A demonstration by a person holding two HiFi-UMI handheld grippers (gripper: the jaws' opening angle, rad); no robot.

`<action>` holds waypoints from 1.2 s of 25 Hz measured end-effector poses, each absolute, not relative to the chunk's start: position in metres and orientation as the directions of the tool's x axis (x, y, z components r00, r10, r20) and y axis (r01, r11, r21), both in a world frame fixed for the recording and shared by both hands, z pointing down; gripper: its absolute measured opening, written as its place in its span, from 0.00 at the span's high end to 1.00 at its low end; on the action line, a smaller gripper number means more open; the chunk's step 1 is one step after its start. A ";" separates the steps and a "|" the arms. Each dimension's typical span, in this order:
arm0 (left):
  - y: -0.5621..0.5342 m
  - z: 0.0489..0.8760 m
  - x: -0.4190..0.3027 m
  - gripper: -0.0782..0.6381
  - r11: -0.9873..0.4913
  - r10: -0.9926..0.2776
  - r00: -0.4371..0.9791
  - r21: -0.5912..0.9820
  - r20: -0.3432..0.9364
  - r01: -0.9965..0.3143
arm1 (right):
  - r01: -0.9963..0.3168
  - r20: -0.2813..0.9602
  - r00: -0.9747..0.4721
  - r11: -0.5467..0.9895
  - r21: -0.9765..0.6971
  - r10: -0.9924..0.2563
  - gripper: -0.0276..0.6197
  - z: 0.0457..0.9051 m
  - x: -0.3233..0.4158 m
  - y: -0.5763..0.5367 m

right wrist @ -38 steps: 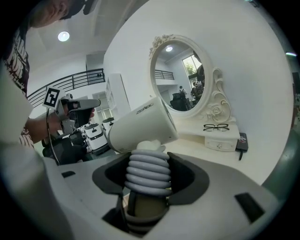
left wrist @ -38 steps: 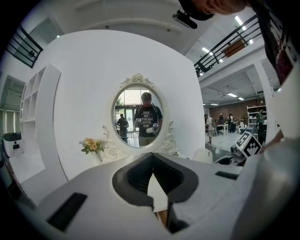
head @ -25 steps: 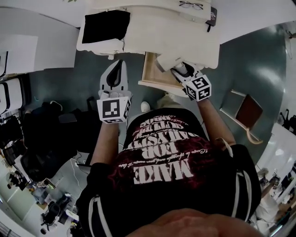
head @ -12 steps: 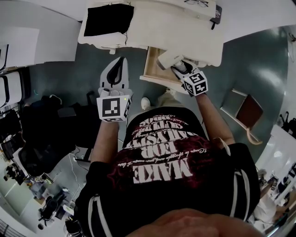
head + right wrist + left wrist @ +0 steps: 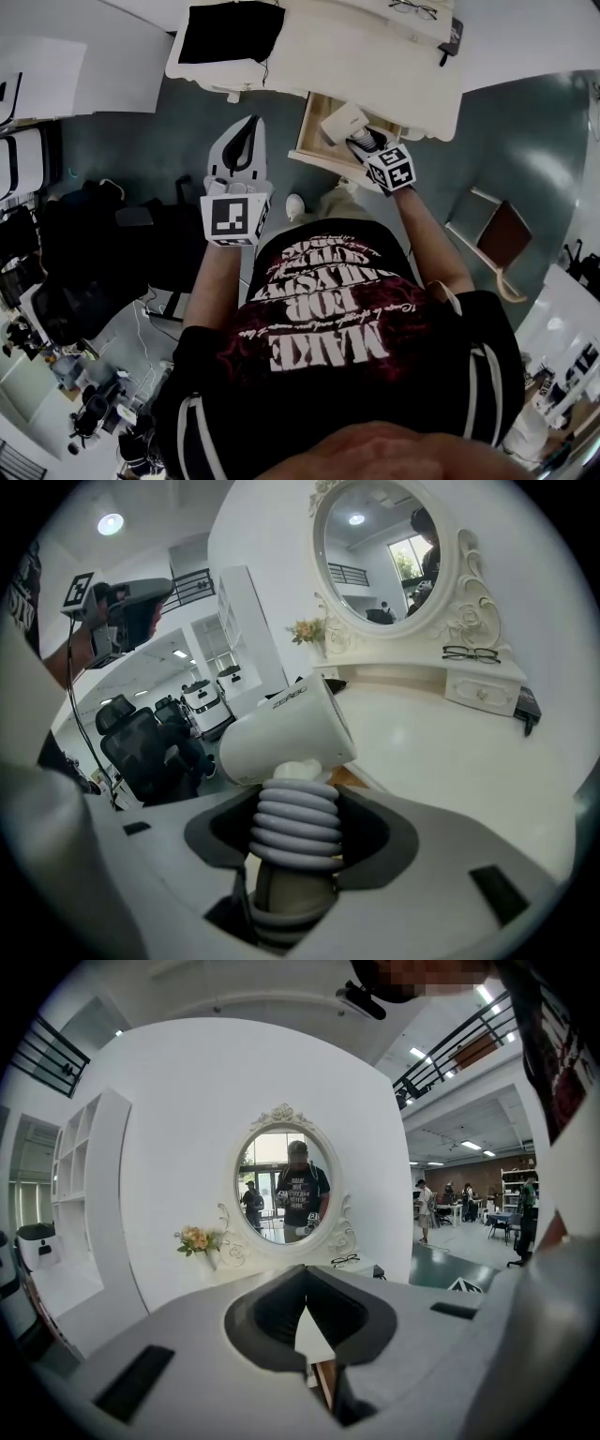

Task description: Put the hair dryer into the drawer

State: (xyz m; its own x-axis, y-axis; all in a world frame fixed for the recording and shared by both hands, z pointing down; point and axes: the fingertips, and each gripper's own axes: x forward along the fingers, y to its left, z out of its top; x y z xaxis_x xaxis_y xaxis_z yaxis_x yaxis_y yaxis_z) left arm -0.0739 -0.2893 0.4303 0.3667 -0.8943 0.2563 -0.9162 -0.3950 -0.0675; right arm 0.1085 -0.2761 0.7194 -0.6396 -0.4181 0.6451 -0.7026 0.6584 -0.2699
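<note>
The right tool (image 5: 295, 841) is clamped on the ribbed handle of the white hair dryer (image 5: 281, 733), whose barrel lies sideways just past the jaws. In the head view the hair dryer hangs above the open wooden drawer (image 5: 314, 142) under the white tabletop (image 5: 356, 56). The left tool (image 5: 304, 1309) has its jaws closed together on nothing, held over the floor (image 5: 131, 141) left of the drawer.

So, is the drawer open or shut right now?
Open: the drawer juts out from under the dressing table, its wooden inside showing beside the hair dryer.
</note>
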 end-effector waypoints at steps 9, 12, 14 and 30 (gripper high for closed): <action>-0.285 0.438 -0.082 0.89 -0.376 -0.896 0.341 -0.078 0.285 -0.923 | -0.684 0.687 -0.636 0.668 -0.292 -0.351 0.58 0.752 0.100 -0.272; -0.284 0.440 -0.084 0.89 -0.369 -0.896 0.334 -0.073 0.291 -0.927 | -0.682 0.699 -0.632 0.669 -0.296 -0.334 0.58 0.762 0.098 -0.273; -0.284 0.440 -0.084 0.89 -0.372 -0.894 0.337 -0.071 0.294 -0.925 | -0.681 0.709 -0.627 0.670 -0.295 -0.324 0.58 0.769 0.097 -0.272; -0.287 0.439 -0.081 0.89 -0.372 -0.891 0.337 -0.064 0.305 -0.926 | -0.692 0.790 -0.561 0.664 -0.284 -0.248 0.58 0.825 0.100 -0.275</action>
State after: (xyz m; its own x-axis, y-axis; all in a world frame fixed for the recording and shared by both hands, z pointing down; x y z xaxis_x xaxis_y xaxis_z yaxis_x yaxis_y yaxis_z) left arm -0.0809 -0.2873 0.4393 0.3367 -0.8909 0.3049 -0.9260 -0.3720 -0.0644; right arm 0.0998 -0.2751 0.8246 -0.5610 -0.2477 0.7899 -0.6923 0.6636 -0.2836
